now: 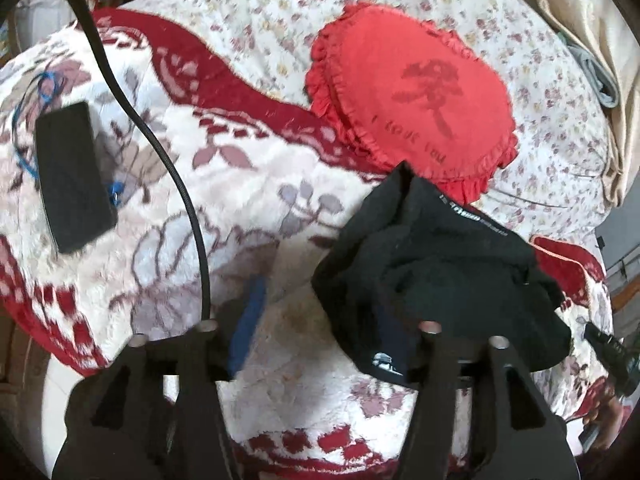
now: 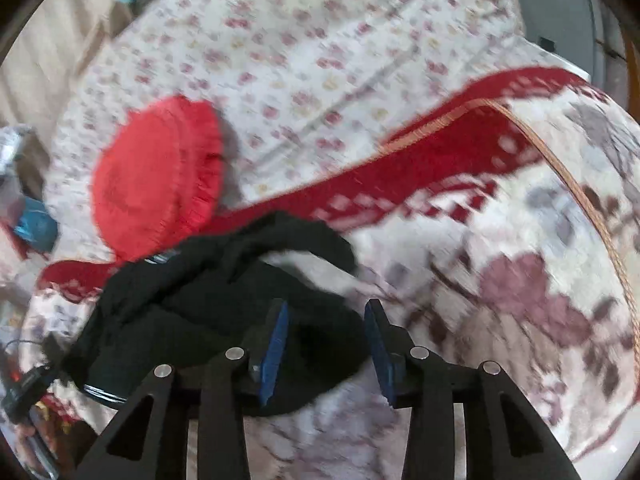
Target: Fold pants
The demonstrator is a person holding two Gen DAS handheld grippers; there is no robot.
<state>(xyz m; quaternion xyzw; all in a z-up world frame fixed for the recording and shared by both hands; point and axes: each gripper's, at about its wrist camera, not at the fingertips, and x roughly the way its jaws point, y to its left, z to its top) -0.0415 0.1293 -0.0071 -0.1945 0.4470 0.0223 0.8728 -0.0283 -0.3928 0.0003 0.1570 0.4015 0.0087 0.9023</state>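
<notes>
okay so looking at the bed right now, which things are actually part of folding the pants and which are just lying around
Part of the job:
black pants, bunched on the blanket
left gripper, open
right gripper, open above the pants

Just lying about:
red cushion
black box
black cable
floral sheet

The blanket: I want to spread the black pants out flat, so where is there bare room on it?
Bare blanket lies between the black cable and the pants, and in the right wrist view to the right of the pants. Crowded spots: the red cushion touches the pants' far edge, and a black box sits left of the cable.
</notes>
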